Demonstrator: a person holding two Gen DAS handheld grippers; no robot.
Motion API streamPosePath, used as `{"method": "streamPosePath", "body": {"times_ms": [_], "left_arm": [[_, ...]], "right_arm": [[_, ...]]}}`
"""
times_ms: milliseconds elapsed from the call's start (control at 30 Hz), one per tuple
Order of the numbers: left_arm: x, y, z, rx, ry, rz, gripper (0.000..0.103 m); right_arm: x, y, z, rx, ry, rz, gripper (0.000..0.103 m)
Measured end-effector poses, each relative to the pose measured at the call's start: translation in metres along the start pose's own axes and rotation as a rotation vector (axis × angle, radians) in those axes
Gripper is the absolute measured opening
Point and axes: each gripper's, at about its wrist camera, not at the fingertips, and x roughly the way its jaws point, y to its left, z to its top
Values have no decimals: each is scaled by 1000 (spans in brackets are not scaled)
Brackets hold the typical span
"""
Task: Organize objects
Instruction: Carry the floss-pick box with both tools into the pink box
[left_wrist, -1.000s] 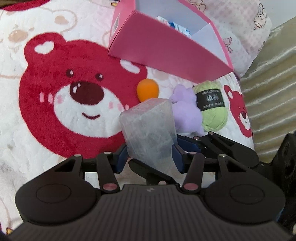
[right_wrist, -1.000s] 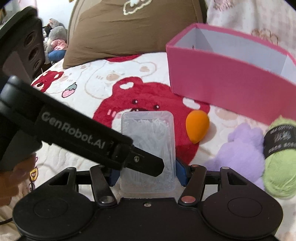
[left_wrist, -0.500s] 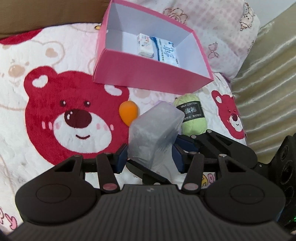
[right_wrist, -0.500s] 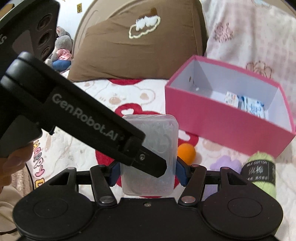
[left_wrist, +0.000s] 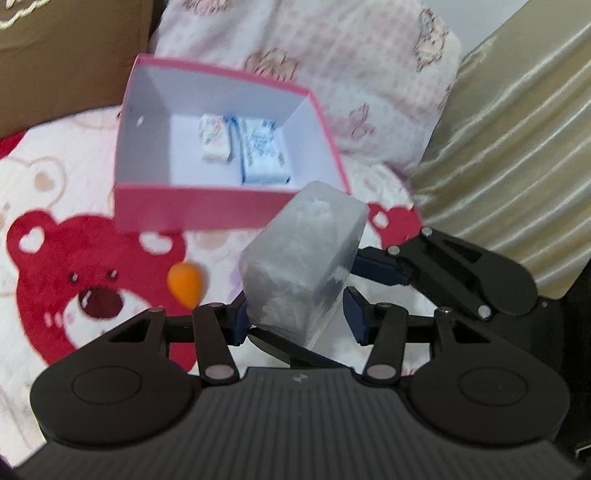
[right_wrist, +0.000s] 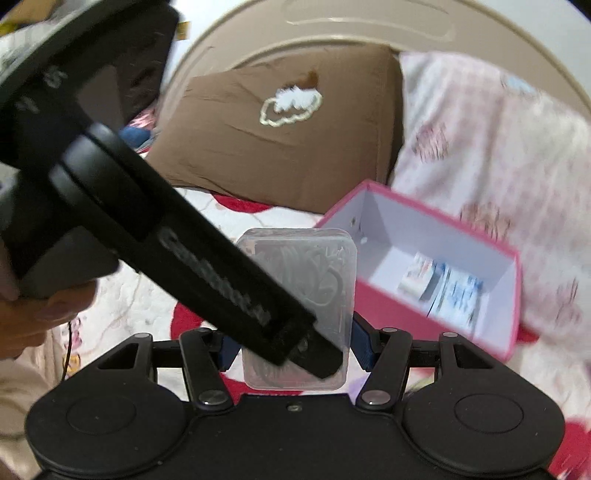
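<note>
A clear plastic box (left_wrist: 303, 266) with pale strands inside hangs in the air above the bed, held by both grippers. My left gripper (left_wrist: 295, 317) is shut on its lower end. My right gripper (right_wrist: 295, 350) is shut on its two long sides (right_wrist: 295, 280). One left gripper finger (right_wrist: 221, 269) lies slanted across the box's top face. The right gripper's fingers (left_wrist: 380, 267) reach in from the right in the left wrist view. Beyond stands an open pink box (left_wrist: 192, 218) (right_wrist: 424, 306) holding two small packets (left_wrist: 216, 142) (left_wrist: 262, 151). An orange sponge (left_wrist: 184, 282) lies on the blanket.
The bed carries a red bear blanket (left_wrist: 74, 277). A brown pillow (right_wrist: 277, 147) and a pink patterned pillow (left_wrist: 332, 74) lean behind the pink box. Shiny beige fabric (left_wrist: 517, 147) fills the right side. A person's hand (right_wrist: 37, 314) holds the left gripper's handle.
Both grippers have risen together with the clear box. The pink box now shows from above with its inside in view. The purple plush and green yarn have dropped out of sight.
</note>
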Motion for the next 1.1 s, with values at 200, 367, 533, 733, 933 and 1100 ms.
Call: {"method": "streamPosePath", "body": {"times_ms": [200,367,533,733,933,1100], "left_arm": [[-7,1,29,-57,-89,-31,49],[0,12,66,-103,-81,-46,49],[24,26,97,-153,-52,-17,51],[44,44,119,-210,-9,-32,49],[58,60,130,-298,-22,-67,49],[93,72,142,-372,40,-118,49]], "right_arm": [[-1,-15,36,-183,11,-45,64],[14,-31,64,-171,19,-35,64],[45,-52,84,-71,67,5,64],[85,-74,108,-83,210,63,64],[105,-85,125,-177,287,97,64],[120,-121,104,-79,239,159,64]]}}
